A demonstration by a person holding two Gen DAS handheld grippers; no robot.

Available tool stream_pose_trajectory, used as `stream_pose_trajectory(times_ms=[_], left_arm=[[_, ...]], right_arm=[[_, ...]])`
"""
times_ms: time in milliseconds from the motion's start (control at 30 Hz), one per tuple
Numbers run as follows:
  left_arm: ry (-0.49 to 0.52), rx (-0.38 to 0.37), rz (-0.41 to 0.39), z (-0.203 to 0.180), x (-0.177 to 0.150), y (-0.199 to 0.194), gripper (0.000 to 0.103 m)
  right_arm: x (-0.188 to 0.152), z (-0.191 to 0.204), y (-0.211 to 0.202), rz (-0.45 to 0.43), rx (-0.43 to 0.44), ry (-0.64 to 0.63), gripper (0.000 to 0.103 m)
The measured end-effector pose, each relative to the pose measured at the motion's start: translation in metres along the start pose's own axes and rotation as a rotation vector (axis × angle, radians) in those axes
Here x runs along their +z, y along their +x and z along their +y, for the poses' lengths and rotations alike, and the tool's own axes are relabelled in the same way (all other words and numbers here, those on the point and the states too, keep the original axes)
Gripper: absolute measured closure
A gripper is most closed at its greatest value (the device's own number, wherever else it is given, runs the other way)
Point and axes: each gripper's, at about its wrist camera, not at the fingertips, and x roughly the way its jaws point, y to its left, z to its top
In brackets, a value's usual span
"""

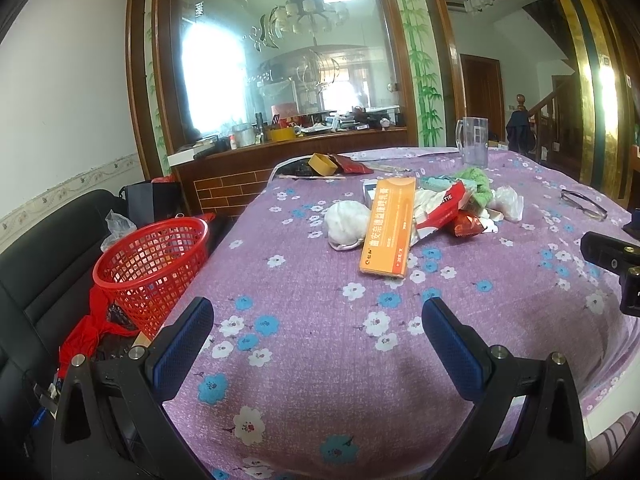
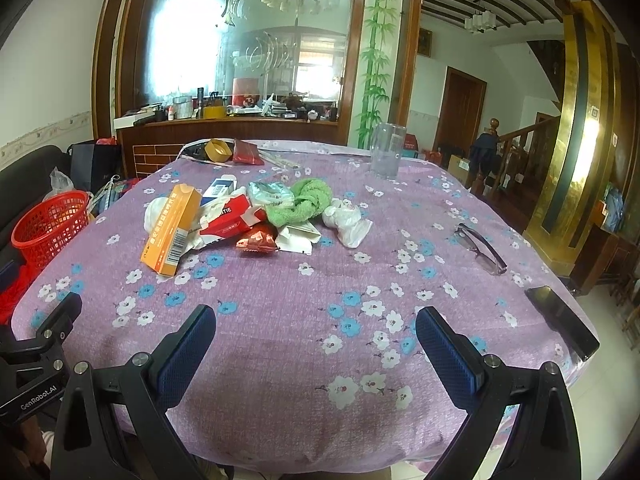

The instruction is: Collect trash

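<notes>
Left gripper (image 1: 318, 322): fingers spread wide, holding nothing, low over the near edge of the table (image 1: 312, 368).
Right gripper (image 2: 316, 330): fingers likewise apart and empty, beside the left one.
Trash pile (image 2: 256, 216): well ahead of both sets of fingers, mid-table; the orange box (image 1: 387, 227) lies nearest, leaning on a white wad (image 1: 346, 222), with a red wrapper (image 2: 257, 240) and a crumpled white bag (image 2: 347, 220) to the right.
Basket (image 1: 154, 262): red mesh, off the table's edge, left of the left fingers.
Best approach, I'd say: take the orange box first across its narrow width, since it sits on top and closest to the basket.
Leave alone: the glasses (image 2: 480, 250), phone (image 2: 562, 322) and clear mug (image 2: 386, 150) don't look like trash.
</notes>
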Motion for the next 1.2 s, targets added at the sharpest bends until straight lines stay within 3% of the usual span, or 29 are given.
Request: stream_pose_trajectory(times_ms=[267,433,567,667,767,833,900,1033,1200], left_arm=[[-0.007,-0.078,0.080,0.002,0.014,0.022,0.000],[-0.051,-0.175,0.189,0.005,0.037,0.063,0.000],[-0.051,-0.258,0.284,-0.010,0.053,0.103,0.017],[-0.059,-0.294,0.353,-0.022,0.057,0.129,0.023],[-0.024,-0.270,0.358,-0.036,0.061,0.146,0.024],[-0.009,-0.256,0.366,-0.041,0.061,0.153,0.032],[-0.009,-0.256,0.397,-0.045,0.060,0.164,0.053],[-0.027,-0.265,0.398,-0.040,0.061,0.166,0.054],[-0.029,-0.275,0.344,-0.030,0.063,0.144,0.055]], right_arm=[[0.000,-0.005,0.008,0.031,0.037,0.015,0.002],[0.001,-0.018,0.021,0.072,0.106,0.055,0.013],[0.001,-0.031,0.037,0.116,0.179,0.108,0.021],[0.004,-0.040,0.047,0.138,0.205,0.134,0.024],[0.007,-0.046,0.050,0.135,0.212,0.142,0.025],[0.011,-0.048,0.052,0.135,0.232,0.143,0.026],[0.015,-0.051,0.055,0.140,0.261,0.149,0.029],[0.026,-0.054,0.066,0.175,0.365,0.185,0.042],[0.050,-0.057,0.091,0.213,0.475,0.246,0.046]])
